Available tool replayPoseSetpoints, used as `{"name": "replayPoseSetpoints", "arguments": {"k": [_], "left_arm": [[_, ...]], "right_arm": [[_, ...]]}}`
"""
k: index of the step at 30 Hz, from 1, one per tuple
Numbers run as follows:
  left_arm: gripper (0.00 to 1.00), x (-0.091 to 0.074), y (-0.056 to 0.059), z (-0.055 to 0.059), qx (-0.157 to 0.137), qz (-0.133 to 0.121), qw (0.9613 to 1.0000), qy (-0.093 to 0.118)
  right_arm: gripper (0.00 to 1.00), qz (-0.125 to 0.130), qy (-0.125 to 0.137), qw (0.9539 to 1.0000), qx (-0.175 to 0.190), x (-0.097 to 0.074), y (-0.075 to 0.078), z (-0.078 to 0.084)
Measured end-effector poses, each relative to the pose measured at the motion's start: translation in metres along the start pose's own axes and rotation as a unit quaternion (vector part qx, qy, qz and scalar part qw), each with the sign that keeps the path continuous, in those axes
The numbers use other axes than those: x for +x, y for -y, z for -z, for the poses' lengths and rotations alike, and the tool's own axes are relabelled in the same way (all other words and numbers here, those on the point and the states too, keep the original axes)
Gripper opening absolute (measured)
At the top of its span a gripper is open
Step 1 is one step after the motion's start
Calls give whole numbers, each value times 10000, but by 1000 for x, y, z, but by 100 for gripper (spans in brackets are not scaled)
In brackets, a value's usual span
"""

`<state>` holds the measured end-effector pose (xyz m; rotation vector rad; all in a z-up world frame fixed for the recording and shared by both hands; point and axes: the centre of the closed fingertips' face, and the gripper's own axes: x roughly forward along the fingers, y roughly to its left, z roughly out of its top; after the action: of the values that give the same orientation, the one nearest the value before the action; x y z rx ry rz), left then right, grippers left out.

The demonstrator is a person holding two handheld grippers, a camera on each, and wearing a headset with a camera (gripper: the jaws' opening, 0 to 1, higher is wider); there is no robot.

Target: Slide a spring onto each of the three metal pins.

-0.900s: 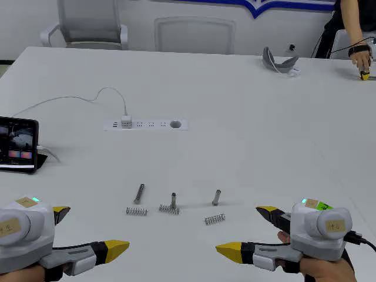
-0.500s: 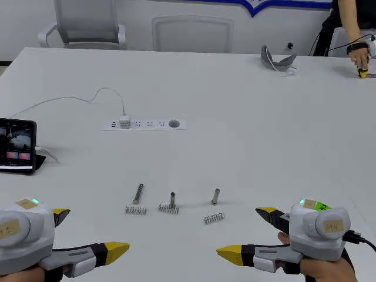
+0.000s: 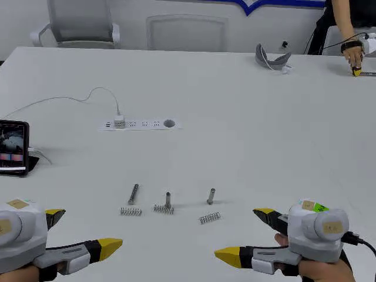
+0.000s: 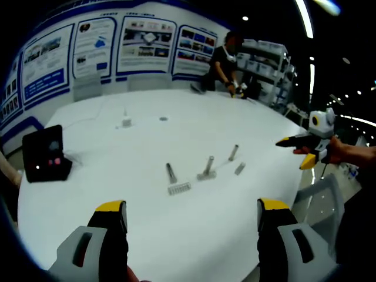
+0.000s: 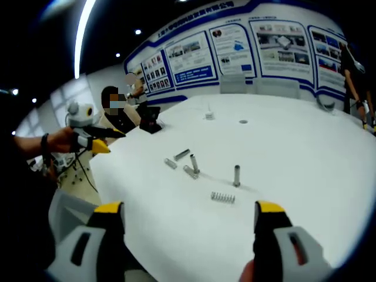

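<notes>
Your left gripper (image 3: pixel 85 230) is down in the near left corner, yellow-tipped jaws spread wide with nothing in them. The tan sticker (image 3: pixel 17 204) on its white plastic body has handwriting that's too small to read. Further back there's a dark tablet (image 3: pixel 13 147) with a lit screen, then a flat white power strip (image 3: pixel 138 124).

Mid tabletop (image 3: pixel 252 129) you've got three short grey metal pins in a row: left pin (image 3: pixel 133 194), which looks laid over, middle pin (image 3: pixel 168 199) and right pin (image 3: pixel 211 196). The coiled wire springs all lie loose on your side of them. The left spring (image 3: pixel 131 211) is just beside its pin, the middle spring (image 3: pixel 164 208) is right at its pin's foot, and the right spring (image 3: pixel 210 218) is angled and slightly apart.

Your right gripper (image 3: pixel 244 233) has its jaws wide apart too, empty, with a scribbled tan label (image 3: pixel 332 227) and a green label (image 3: pixel 317 206).
</notes>
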<state>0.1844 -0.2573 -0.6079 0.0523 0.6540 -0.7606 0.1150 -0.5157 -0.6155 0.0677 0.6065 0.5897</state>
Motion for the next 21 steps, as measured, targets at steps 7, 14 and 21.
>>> {"name": "replayPoseSetpoints", "arguments": {"k": [7,14,21], "left_arm": [[94,7,-5,-3,41,-58,10000,-38],[93,18,-5,-2,66,-2,9998,-172],[92,32,-6,1,14,75,9995,-300]], "right_arm": [[93,59,-7,9999,102,-5,0,5],[93,120,-2,9997,195,-11,1,6],[92,143,-78,9996,249,-12,0,11]]}}
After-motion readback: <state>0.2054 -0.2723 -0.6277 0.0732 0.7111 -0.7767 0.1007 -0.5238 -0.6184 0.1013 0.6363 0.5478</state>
